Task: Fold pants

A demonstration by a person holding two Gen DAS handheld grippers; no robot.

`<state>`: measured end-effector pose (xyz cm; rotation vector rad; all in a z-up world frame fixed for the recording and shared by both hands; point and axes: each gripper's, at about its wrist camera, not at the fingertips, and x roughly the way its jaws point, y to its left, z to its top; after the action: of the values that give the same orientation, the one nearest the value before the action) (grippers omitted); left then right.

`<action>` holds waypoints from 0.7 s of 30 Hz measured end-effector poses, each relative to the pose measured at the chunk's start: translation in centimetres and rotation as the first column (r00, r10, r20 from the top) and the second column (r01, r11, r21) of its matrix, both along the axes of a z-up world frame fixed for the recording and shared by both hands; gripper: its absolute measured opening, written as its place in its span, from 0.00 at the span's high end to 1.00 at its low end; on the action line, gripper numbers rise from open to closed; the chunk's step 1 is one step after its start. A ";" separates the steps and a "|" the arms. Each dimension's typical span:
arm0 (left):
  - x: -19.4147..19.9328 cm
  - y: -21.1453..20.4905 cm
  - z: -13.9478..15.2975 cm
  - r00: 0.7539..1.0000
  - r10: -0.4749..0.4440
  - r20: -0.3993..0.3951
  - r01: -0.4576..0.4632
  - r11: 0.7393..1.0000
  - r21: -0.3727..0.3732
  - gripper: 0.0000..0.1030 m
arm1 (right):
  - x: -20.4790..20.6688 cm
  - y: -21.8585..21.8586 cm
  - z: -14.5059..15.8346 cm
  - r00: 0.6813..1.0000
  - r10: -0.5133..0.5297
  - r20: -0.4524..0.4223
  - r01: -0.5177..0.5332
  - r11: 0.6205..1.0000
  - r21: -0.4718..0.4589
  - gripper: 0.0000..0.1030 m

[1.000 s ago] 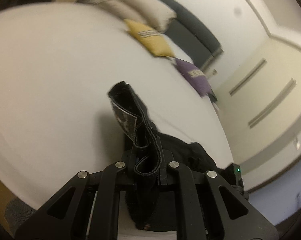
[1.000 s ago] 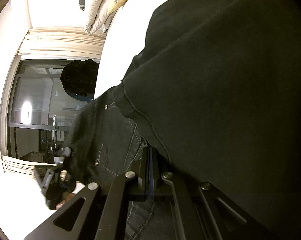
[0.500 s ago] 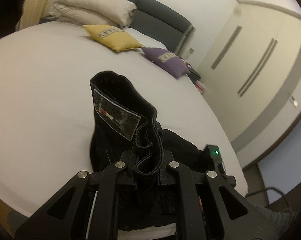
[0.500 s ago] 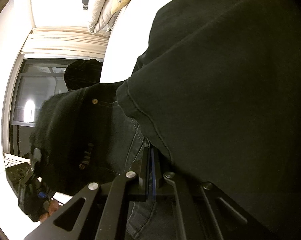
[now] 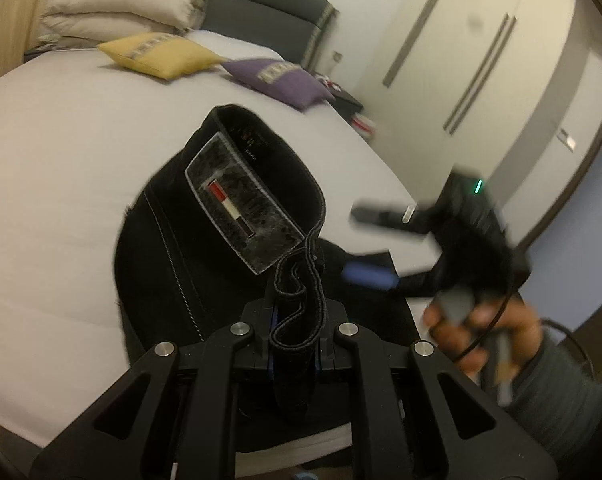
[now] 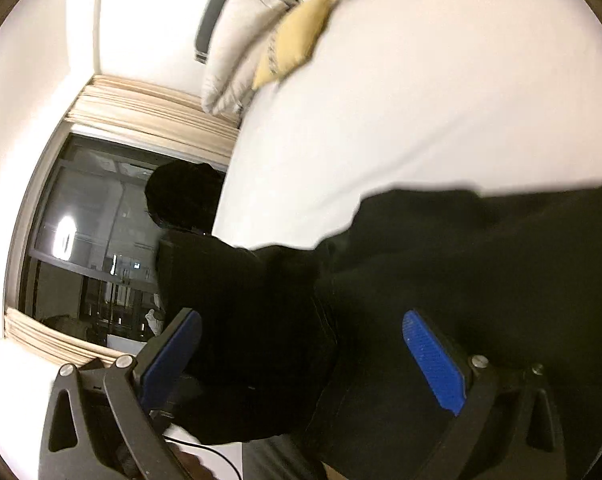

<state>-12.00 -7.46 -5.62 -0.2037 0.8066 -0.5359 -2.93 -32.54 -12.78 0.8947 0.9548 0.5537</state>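
Since a second ago the right gripper (image 6: 301,360) has let go: its blue pads (image 6: 435,364), earlier pressed together on a fold of black cloth, now stand wide apart with nothing between them.

From the left wrist, the left gripper (image 5: 295,344) is clamped on the waistband of the pants (image 5: 205,248), which curls up from the jaws in a loop, its inner label (image 5: 241,204) facing the camera. The rest of the garment lies bunched on the white bed (image 5: 61,160) near its front edge. A yellow pillow (image 5: 157,54) and a purple pillow (image 5: 281,80) sit well apart from it near the headboard. At the right, blurred with motion, the right gripper (image 5: 381,244) swings clear above the bed's edge. With only one corner held, the risk seems to be that the waistband twists or slides out of the narrow grip, since the cloth is thick and doubled there. A pull now would drag the heap rather than spread it.

From the right wrist, the pants (image 6: 461,280) fill the lower half as a dark mass, blurred, lying on the bed (image 6: 421,100) just ahead of the open fingers. A dark window (image 6: 93,240) shows at the left. If this gripper closes again blindly it could catch several layers at once and lock in a crooked fold. Part of the cloth also seems close to the bed's edge and might slip off.
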 end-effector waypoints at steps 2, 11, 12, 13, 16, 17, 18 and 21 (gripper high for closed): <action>-0.3 -2.1 -0.8 0.999 -0.037 -0.007 0.037 0.999 0.021 0.90 | -0.1 -0.8 1.4 0.999 0.037 0.028 -0.037 0.999 -0.003 0.00; -3.8 -11.5 -4.5 0.981 -0.195 0.008 0.188 0.955 0.229 0.90 | -0.3 -1.6 2.6 0.987 0.162 0.008 -0.162 0.987 -0.005 0.00; -4.2 -12.4 -4.7 0.978 -0.210 0.013 0.200 0.946 0.255 0.90 | -0.1 -1.6 2.0 0.986 0.166 -0.014 -0.166 0.986 -0.013 0.00; -4.6 -13.5 -5.1 0.974 -0.228 0.013 0.215 0.935 0.281 0.90 | 0.1 -1.7 1.5 0.985 0.169 -0.034 -0.170 0.985 -0.020 0.00; -6.1 -15.5 -5.9 0.964 -0.265 0.022 0.241 0.907 0.346 0.90 | 0.8 -1.9 -0.9 0.977 0.175 -0.123 -0.181 0.983 -0.034 0.26; -6.2 -16.2 -6.2 0.962 -0.273 0.025 0.246 0.897 0.367 0.90 | 0.9 -2.1 -1.5 0.974 0.183 -0.135 -0.188 0.982 -0.023 0.34; -6.5 -16.7 -6.4 0.960 -0.279 0.029 0.246 0.887 0.390 0.90 | 0.9 -2.4 -2.0 0.972 0.186 -0.146 -0.190 0.982 -0.020 0.50; -7.4 -18.2 -7.5 0.952 -0.303 0.050 0.248 0.854 0.457 0.90 | 0.5 -3.5 -2.7 0.974 0.169 -0.151 -0.177 0.983 -0.045 0.79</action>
<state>-19.42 -25.64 -13.11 0.3750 0.8241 -0.6115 -2.47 -36.03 -15.46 0.8126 1.1846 0.6112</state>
